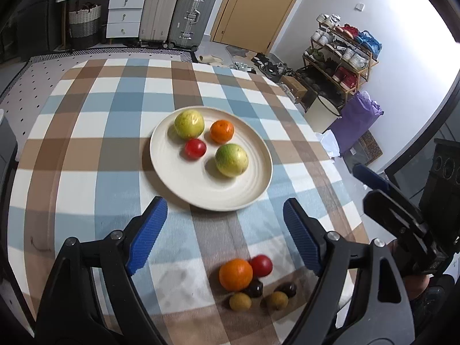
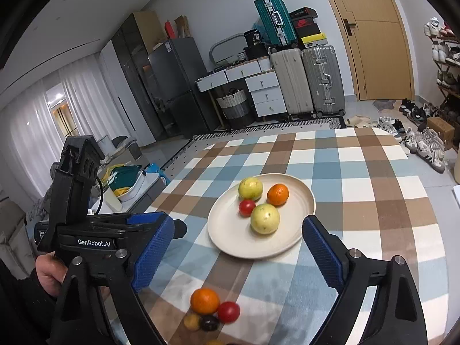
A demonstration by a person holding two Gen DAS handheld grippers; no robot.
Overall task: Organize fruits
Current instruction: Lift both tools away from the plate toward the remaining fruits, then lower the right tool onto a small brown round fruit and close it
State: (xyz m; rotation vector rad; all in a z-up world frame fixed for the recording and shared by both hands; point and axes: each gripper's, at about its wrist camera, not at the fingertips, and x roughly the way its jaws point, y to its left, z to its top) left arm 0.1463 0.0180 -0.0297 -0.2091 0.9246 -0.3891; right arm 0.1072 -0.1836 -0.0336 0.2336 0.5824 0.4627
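Currently both the left gripper [image 1: 225, 235] and right gripper [image 2: 238, 254] hover with fingers spread and empty, apparently ready to pick loose fruits [image 1: 254, 280] lying near the plate [image 1: 184, 184] on its near side, on the worktop [image 1: 86, 132].

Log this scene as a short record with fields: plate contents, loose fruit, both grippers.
surface: checked tablecloth
plate: two yellow-green fruits, orange, tomato
loose fruit off the plate: orange, tomato, two dark fruits, two small yellow fruits
left gripper: open, holding nothing, above the cloth
right gripper: open, holding nothing
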